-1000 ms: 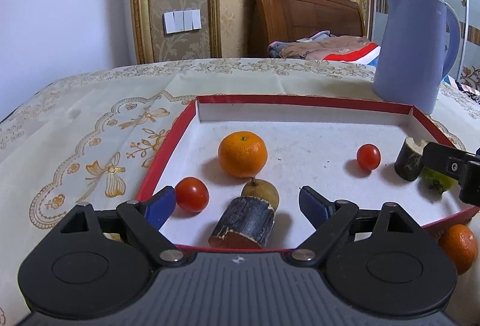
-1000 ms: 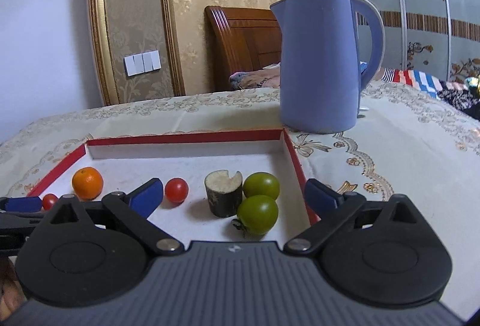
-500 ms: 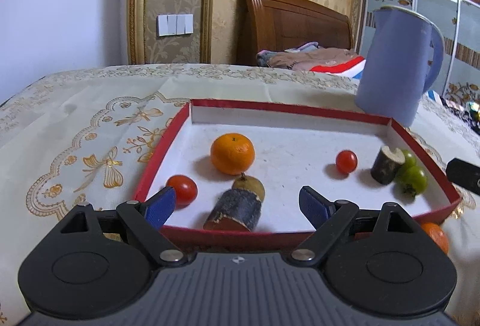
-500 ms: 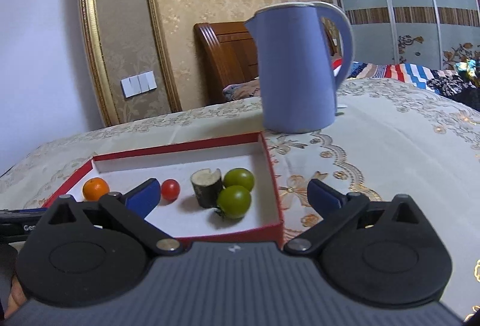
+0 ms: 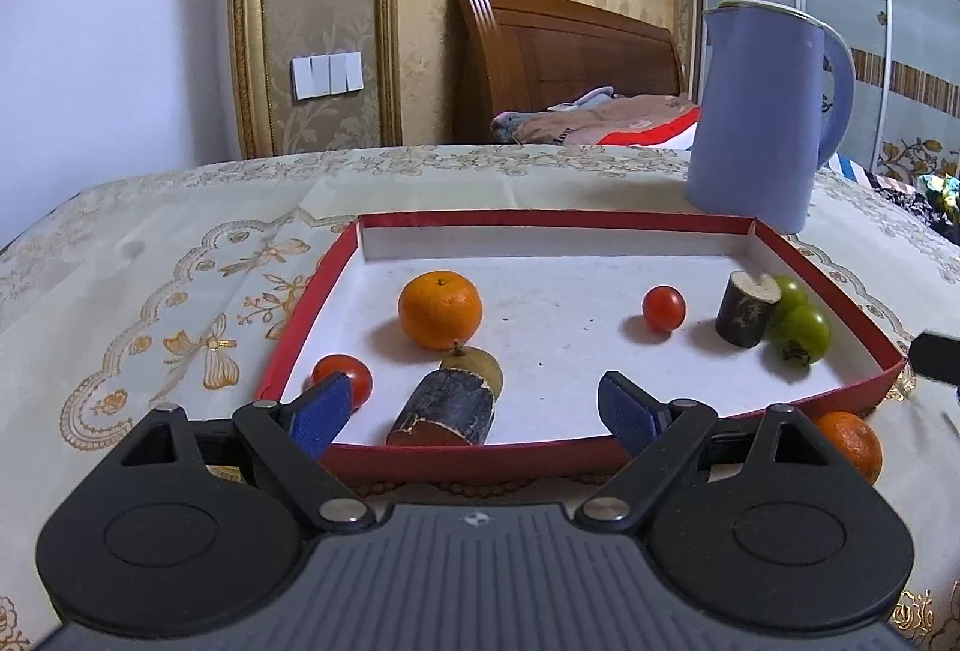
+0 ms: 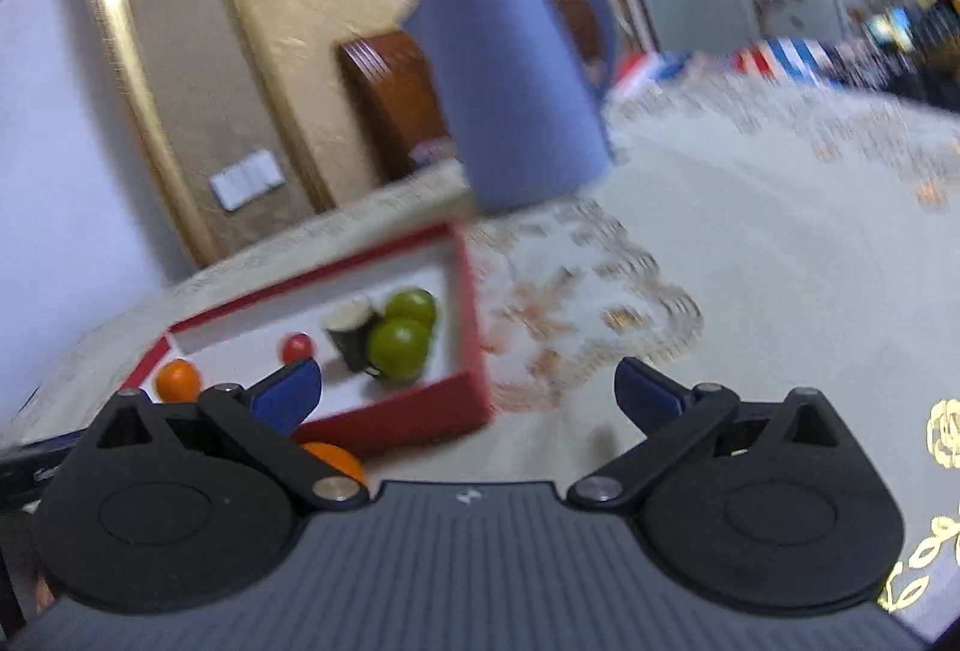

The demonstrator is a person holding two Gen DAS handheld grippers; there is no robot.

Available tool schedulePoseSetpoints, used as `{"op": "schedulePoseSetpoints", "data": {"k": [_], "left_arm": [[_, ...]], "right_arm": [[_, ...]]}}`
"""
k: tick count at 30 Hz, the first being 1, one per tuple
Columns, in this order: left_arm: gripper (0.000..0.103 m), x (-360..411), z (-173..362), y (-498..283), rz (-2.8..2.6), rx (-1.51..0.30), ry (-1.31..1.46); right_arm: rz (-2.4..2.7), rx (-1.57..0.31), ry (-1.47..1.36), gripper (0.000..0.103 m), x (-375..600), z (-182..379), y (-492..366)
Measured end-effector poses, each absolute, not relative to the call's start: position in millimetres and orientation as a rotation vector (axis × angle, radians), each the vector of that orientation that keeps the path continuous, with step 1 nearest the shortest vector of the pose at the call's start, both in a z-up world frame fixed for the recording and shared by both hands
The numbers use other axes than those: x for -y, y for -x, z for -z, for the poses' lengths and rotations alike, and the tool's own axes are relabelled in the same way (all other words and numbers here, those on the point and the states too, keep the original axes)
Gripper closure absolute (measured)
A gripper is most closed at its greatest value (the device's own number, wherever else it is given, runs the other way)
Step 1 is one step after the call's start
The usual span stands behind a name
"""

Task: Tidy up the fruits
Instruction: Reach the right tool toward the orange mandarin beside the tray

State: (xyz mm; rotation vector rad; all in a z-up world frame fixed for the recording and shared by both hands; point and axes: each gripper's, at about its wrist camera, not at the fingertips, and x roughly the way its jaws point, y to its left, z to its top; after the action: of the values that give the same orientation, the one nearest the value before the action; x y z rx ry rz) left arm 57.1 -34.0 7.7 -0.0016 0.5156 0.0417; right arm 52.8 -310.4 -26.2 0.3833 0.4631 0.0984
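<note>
I'm pulling my right gripper (image 6: 465, 390) back out of the tray (image 6: 414, 414), view rolling and blurring; green fruits (image 6: 399, 348) now sit centre-left. Both my grippers' fingers are apart, empty. Left gripper (image 5: 474, 408) is barely shifting at the tray's near edge.

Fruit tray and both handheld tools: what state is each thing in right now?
Red tray: flat on the cloth, holding fruit.
Orange in the tray: resting inside.
Orange outside: on the cloth by the tray's near corner.
Blue kettle: upright, lid shut.
Left gripper: jaws open, empty.
Right gripper: jaws open, empty, view blurred.
</note>
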Motion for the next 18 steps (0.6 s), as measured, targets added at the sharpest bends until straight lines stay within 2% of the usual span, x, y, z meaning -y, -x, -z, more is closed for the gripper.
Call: {"op": "schedulePoseSetpoints", "data": {"k": [18], "left_arm": [[0.013,28,-8,-57,-0.054,-0.521,0.026]], "right_arm": [[-0.14,-0.501,-0.203,0.0,291,23,-32]]}}
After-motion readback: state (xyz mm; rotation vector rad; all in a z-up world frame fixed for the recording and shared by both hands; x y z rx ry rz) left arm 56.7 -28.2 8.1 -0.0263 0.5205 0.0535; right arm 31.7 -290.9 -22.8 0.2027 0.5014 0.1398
